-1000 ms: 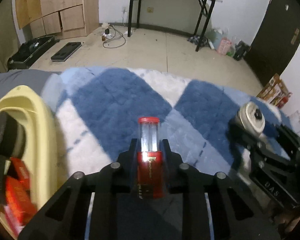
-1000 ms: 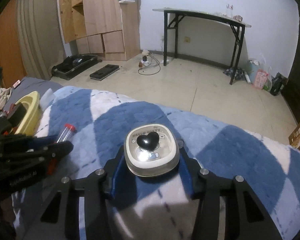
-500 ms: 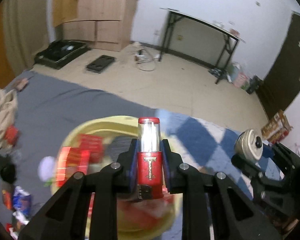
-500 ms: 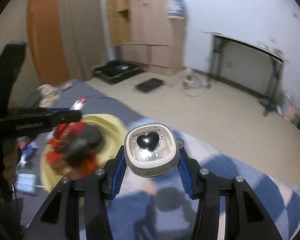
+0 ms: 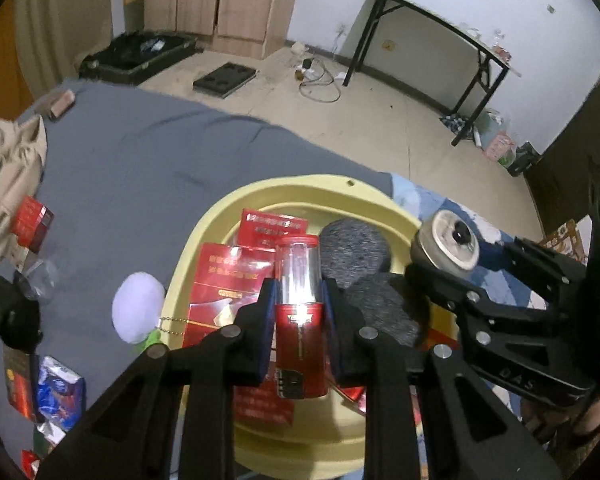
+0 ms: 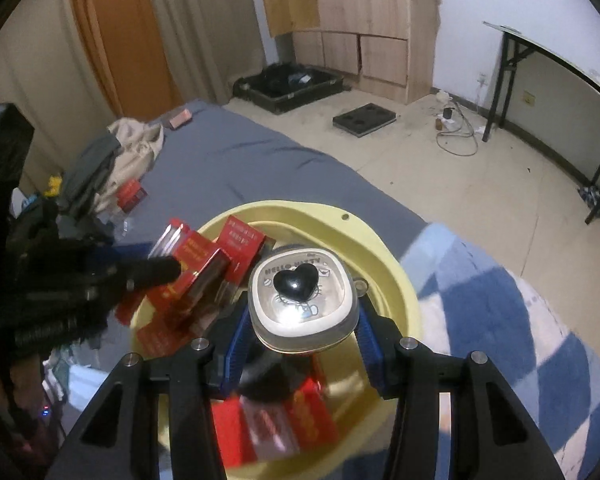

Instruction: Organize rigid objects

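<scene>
A: What's the left gripper [image 5: 298, 312] got?
B: Fingers clamped on a red lighter [image 5: 300, 320] w/ a clear top, held upright – right over the yellow basin [image 5: 300, 192].

A: And the right gripper [image 6: 302, 332]?
B: Fingers clamped on a small cream container [image 6: 302, 300], black heart knob on the lid. Also above the basin; in the left wrist view it sits at approx 3 o'clock of the lighter, beside it but apart.

A: Where's the basin?
B: On the bed, on the grey sheet [image 5: 140, 168], w/ the blue-and-white checked blanket [image 6: 520, 320] at its 3 o'clock in the right wrist view.

A: What's in it?
B: Red boxes [image 5: 228, 276] at 9–12 o'clock of the lighter, and two dark grey fuzzy round things [image 5: 354, 248] at approx 1–2 o'clock. More red boxes lower in the basin – blurred in the right wrist view.

A: Outside the basin?
B: A white pom-pom [image 5: 138, 312] on a bead chain touches the rim at 9 o'clock. Further toward 9, a red box [image 5: 32, 224] by a beige cloth [image 5: 16, 160]. A blue-and-red packet [image 5: 60, 392] at 8 o'clock.
</scene>
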Demonstrator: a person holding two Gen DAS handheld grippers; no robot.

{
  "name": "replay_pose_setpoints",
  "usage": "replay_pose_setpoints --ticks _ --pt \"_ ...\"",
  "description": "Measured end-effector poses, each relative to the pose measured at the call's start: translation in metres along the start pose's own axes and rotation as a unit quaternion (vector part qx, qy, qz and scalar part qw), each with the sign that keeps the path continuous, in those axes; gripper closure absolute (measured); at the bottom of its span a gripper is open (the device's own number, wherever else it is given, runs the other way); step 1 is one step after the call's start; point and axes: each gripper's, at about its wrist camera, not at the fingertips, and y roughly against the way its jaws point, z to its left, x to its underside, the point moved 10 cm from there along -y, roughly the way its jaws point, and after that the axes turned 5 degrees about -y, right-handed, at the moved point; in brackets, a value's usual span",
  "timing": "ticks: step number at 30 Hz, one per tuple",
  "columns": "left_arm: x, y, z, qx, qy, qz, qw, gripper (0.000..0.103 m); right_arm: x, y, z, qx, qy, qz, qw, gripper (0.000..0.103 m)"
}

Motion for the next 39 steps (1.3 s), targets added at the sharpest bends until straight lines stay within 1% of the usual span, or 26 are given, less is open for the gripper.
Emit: replay_pose_setpoints --ticks 1,4,7,10,13,14,16,17,18,19,20,21,22,23,24,26,28,30,32,33,35,36,38,39 --pt "0.000 -0.006 0.003 0.003 0.000 0.004 1.0000 0.079 -0.004 -0.010 0.001 0.004 0.004 0.009 1.000 0.055" --pt "-0.007 -0.014 0.001 0.007 -0.017 -0.005 0.9998 0.079 -0.020 -0.028 0.002 0.010 0.010 0.015 1.000 0.055" --pt "-0.009 -0.025 0.007 0.007 -0.009 0.004 0.9999 0.079 -0.027 -0.052 0.001 0.011 0.012 0.023 1.000 0.055" --pt "-0.008 -0.038 0.012 0.007 -0.003 0.009 0.9999 0.079 -0.021 -0.066 0.004 0.011 0.015 0.027 0.999 0.055" --pt "-0.009 -0.038 0.012 0.009 -0.006 -0.003 0.9999 0.078 -0.015 -0.076 0.003 0.012 0.017 0.030 0.999 0.055" --pt "-0.009 -0.037 0.013 0.008 -0.001 -0.006 1.0000 0.078 -0.015 -0.077 0.004 0.013 0.020 0.023 0.999 0.055" --pt "-0.010 -0.035 0.016 0.001 0.007 -0.010 0.9999 0.078 -0.015 -0.078 0.005 0.003 0.016 0.020 1.000 0.055" --pt "-0.011 -0.033 0.017 0.000 0.012 -0.012 0.9998 0.077 -0.014 -0.078 0.006 0.000 0.013 0.021 1.000 0.055" --pt "-0.012 -0.031 0.018 0.000 0.018 -0.015 0.9997 0.073 -0.014 -0.078 0.006 0.001 0.012 0.019 1.000 0.052" --pt "-0.012 -0.027 0.020 -0.002 0.026 -0.019 0.9995 0.059 -0.014 -0.076 0.007 0.001 0.013 0.015 1.000 0.044" --pt "-0.013 -0.023 0.020 -0.004 0.034 -0.025 0.9991 0.037 -0.016 -0.072 0.009 -0.002 0.013 0.008 1.000 0.040" --pt "-0.014 -0.016 0.020 -0.005 0.042 -0.034 0.9985 0.026 -0.017 -0.065 0.010 -0.006 0.012 -0.003 1.000 0.031" --pt "-0.016 -0.009 0.019 -0.005 0.044 -0.045 0.9980 0.016 -0.020 -0.056 0.011 -0.009 0.013 -0.016 1.000 0.025" --pt "-0.019 0.002 0.014 -0.003 0.044 -0.061 0.9972 0.014 -0.023 -0.043 0.011 -0.016 0.011 -0.034 0.999 0.024" --pt "-0.022 0.007 0.012 -0.003 0.045 -0.065 0.9969 0.013 -0.024 -0.037 0.011 -0.019 0.009 -0.042 0.999 0.024" --pt "-0.024 0.018 0.006 -0.005 0.052 -0.067 0.9963 0.003 -0.027 -0.016 0.007 -0.016 0.007 -0.064 0.998 0.023" --pt "-0.030 0.033 -0.005 -0.005 0.050 -0.082 0.9953 0.000 -0.028 0.006 0.002 -0.016 0.001 -0.083 0.996 0.016" --pt "-0.035 0.050 -0.020 -0.015 0.043 -0.098 0.9942 0.000 -0.028 0.024 -0.003 -0.015 -0.005 -0.098 0.995 0.011" --pt "-0.037 0.064 -0.027 -0.033 0.049 -0.108 0.9923 0.000 -0.024 0.046 -0.007 -0.009 -0.006 -0.110 0.994 0.010" --pt "-0.036 0.070 -0.031 -0.034 0.054 -0.114 0.9914 0.000 -0.022 0.057 -0.010 -0.004 -0.005 -0.115 0.993 0.010" --pt "-0.028 0.087 -0.043 -0.040 0.066 -0.134 0.9880 0.000 -0.016 0.077 -0.014 0.003 -0.004 -0.125 0.992 0.006" --pt "-0.023 0.096 -0.049 -0.041 0.071 -0.150 0.9854 0.000 -0.012 0.088 -0.016 0.007 0.000 -0.129 0.992 0.001" --pt "-0.013 0.108 -0.062 -0.060 0.071 -0.176 0.9800 0.000 0.000 0.105 -0.016 0.014 0.012 -0.131 0.991 0.000" --pt "-0.004 0.111 -0.069 -0.068 0.071 -0.183 0.9782 0.000 0.007 0.111 -0.017 0.021 0.021 -0.130 0.991 0.000"
